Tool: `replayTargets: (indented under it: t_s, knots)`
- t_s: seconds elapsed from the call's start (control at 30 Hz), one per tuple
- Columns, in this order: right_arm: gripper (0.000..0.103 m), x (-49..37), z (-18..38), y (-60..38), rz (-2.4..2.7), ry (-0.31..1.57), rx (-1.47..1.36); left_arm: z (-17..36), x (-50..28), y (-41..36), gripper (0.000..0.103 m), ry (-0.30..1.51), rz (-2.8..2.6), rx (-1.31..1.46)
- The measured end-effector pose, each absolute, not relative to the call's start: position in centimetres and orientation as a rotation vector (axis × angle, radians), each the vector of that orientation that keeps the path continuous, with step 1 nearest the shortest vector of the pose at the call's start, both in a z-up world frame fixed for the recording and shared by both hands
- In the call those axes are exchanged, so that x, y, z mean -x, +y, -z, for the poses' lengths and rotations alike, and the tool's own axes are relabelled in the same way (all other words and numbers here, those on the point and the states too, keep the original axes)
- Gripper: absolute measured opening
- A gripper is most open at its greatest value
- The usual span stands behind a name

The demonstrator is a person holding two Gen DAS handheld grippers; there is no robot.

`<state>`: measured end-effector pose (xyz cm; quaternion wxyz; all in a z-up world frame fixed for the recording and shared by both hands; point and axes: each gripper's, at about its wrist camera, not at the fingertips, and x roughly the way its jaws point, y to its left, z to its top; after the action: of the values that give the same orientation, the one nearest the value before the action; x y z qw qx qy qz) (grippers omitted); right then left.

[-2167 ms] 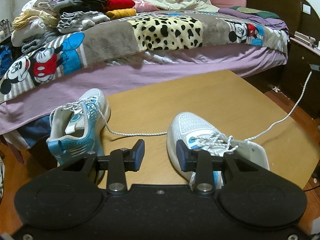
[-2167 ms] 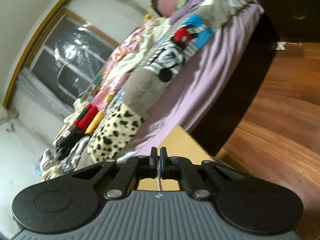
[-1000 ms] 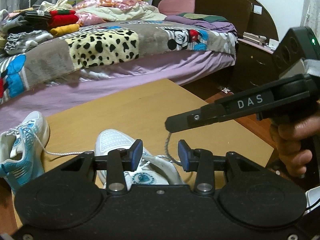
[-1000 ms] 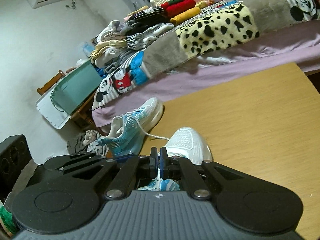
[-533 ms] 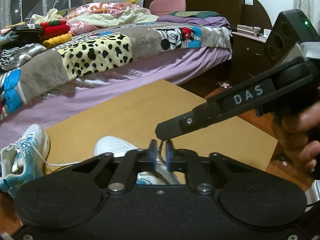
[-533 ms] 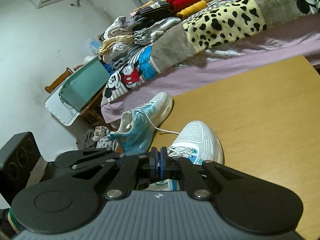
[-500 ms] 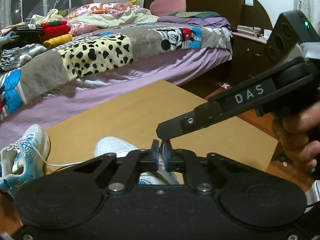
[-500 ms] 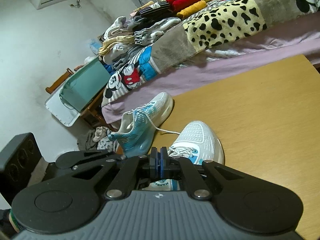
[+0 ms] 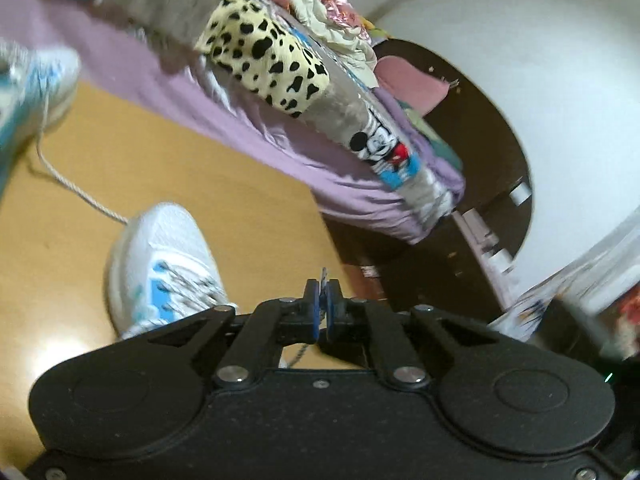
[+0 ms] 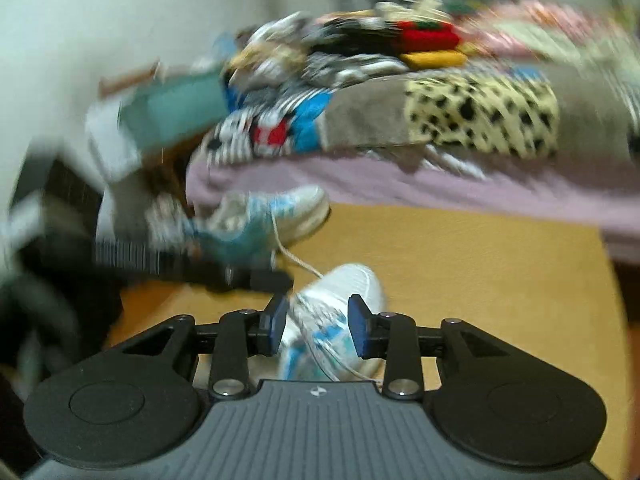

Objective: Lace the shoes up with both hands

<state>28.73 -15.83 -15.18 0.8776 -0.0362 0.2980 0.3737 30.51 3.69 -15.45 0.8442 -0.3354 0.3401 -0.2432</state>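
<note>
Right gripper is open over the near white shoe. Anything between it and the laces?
Nothing visible does. The right gripper hangs open with the near shoe's laces showing directly between its fingers. The left gripper, shut on the lace end, sits off to its left.

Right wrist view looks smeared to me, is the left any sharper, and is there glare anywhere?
Right wrist view: heavy motion blur on the bed and far shoe; only the right gripper is crisp. Left wrist view: sharper, near shoe slightly soft, left edge smeared, a glare patch on the table.
</note>
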Motion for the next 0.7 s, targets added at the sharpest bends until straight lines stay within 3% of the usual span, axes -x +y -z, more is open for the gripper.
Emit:
replayTargets:
  t_s: [0.23, 0.37, 0.6, 0.7]
  knots:
    - [0.026, -27.2, 15.6, -13.2, -0.794, 0.560, 0.243, 15.4, -30.7, 3.5, 0.002, 0.752, 0.529, 0.720]
    - [0.005, -27.2, 15.3, -13.1, -0.805, 0.562, 0.222, 15.3, -30.6, 3.8, 0.003, 0.741, 0.539, 0.712]
    - [0.005, -26.9, 15.5, -12.8, -0.807, 0.568, 0.263, 15.1, -30.6, 4.4, 0.004, 0.725, 0.533, 0.716]
    - [0.005, -26.7, 15.5, -12.7, -0.809, 0.567, 0.275, 15.1, -30.6, 4.0, 0.000, 0.725, 0.538, 0.690]
